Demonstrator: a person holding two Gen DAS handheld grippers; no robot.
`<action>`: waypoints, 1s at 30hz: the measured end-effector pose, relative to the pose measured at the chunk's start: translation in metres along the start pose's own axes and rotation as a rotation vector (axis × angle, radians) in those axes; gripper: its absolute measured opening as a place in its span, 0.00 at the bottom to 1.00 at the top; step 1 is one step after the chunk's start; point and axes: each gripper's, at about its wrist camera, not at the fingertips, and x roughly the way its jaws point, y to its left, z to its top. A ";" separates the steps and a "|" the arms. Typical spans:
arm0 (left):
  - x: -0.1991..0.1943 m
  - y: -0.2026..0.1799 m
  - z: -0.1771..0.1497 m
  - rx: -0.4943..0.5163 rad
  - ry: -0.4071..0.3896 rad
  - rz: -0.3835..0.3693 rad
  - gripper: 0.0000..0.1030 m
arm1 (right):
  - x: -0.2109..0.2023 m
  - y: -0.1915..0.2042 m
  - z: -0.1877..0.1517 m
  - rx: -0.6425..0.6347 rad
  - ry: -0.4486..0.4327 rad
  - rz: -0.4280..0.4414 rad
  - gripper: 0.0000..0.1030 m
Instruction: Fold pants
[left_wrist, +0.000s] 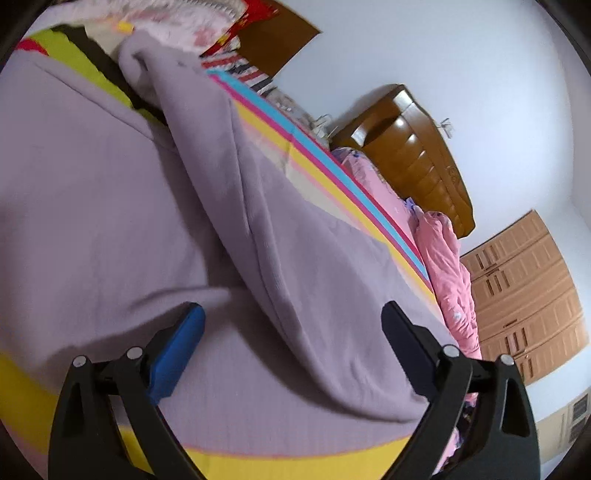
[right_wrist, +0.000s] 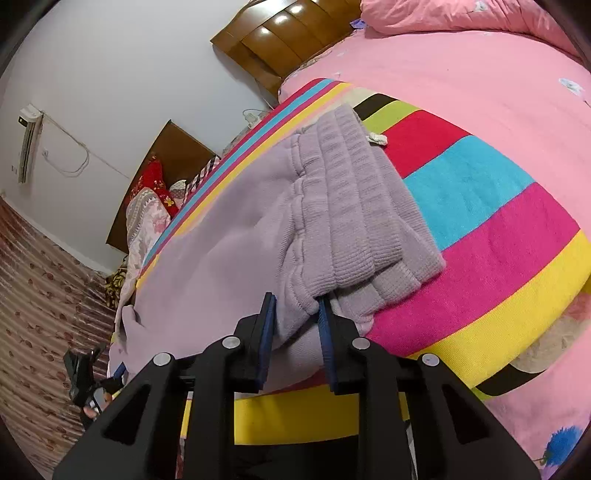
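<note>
**Lilac pants on the striped blanket, one hand-held gripper pinching them**

The lilac pants (right_wrist: 258, 229) are lying across a striped blanket (right_wrist: 491, 236) on the bed, filling the centre of the right wrist view. Their ribbed waistband (right_wrist: 365, 206) is folded over on top, toward the right of the frame. The right hand-held gripper (right_wrist: 295, 314) is closing narrowly on a fold of the pants near the waistband, at the lower centre. In the left wrist view, the left hand-held gripper (left_wrist: 291, 314) is standing wide open at the bottom, with pants fabric (left_wrist: 147, 206) lying between and beyond its fingers (left_wrist: 177, 350). A pink quilt (left_wrist: 447, 258) is lying at the right, below a wooden headboard (left_wrist: 410, 158).
</note>
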 end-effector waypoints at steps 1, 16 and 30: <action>0.007 0.000 0.006 0.000 0.011 0.018 0.77 | 0.000 0.000 0.000 -0.005 -0.001 -0.005 0.22; -0.087 -0.051 -0.012 0.239 -0.263 0.070 0.05 | -0.044 0.022 0.006 -0.159 -0.113 -0.013 0.15; -0.049 0.006 -0.057 0.160 -0.135 0.202 0.06 | -0.028 -0.002 -0.007 -0.098 -0.060 -0.030 0.12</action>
